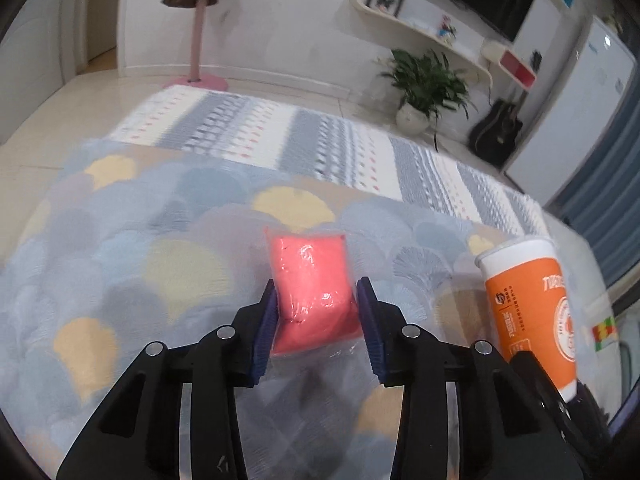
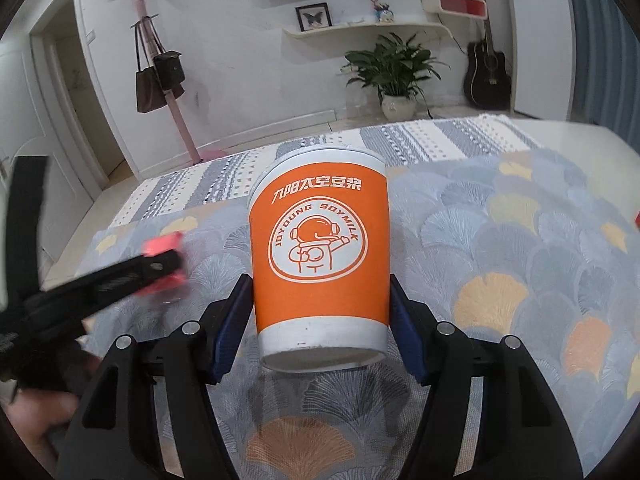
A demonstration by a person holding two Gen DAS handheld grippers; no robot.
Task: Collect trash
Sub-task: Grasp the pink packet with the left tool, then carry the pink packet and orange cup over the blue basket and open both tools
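My left gripper (image 1: 316, 294) is shut on a pink packet in clear plastic (image 1: 312, 280) and holds it over the patterned tablecloth (image 1: 140, 248). My right gripper (image 2: 322, 294) is shut on an orange and white paper cup (image 2: 320, 256), held upright just above the cloth (image 2: 500, 260). In the left wrist view the cup (image 1: 532, 312) is at the right edge. In the right wrist view the left gripper (image 2: 160, 268) with the pink packet (image 2: 166, 240) is at the left, blurred.
Beyond the table lie a striped grey and white rug (image 1: 280, 136), a potted plant (image 2: 394, 76), a black guitar (image 2: 486, 76) and a pink coat stand with bags (image 2: 168, 76). A small red thing (image 2: 637, 218) shows at the table's right edge.
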